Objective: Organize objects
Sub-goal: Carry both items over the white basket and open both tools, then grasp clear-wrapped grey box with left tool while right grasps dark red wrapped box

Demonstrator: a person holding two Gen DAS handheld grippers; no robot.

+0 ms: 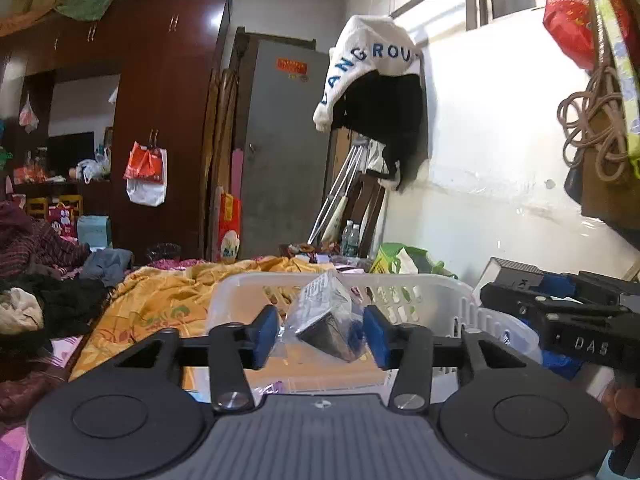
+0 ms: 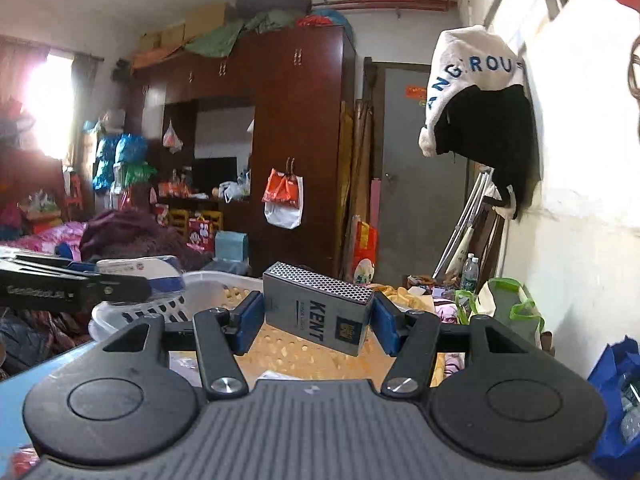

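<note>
A clear plastic bag [image 1: 324,312] with a dark object inside hangs between the blue pads of my left gripper [image 1: 322,334], above a white slotted basket [image 1: 420,284]. The jaws stand apart and do not visibly squeeze the bag. In the right wrist view a grey KENT cigarette box [image 2: 316,312] sits tilted between the pads of my right gripper [image 2: 318,320], over the same basket [image 2: 132,308]. Its pads flank the box without a clear press. Each tool's black body shows at the edge of the other's view.
The basket rests on a bed with a yellow cover [image 1: 160,292]. Dark clothes [image 1: 40,300] pile up on the left. A green bag [image 2: 504,308] and a blue bag [image 2: 616,380] stand by the white wall on the right. A garment [image 1: 372,92] hangs above.
</note>
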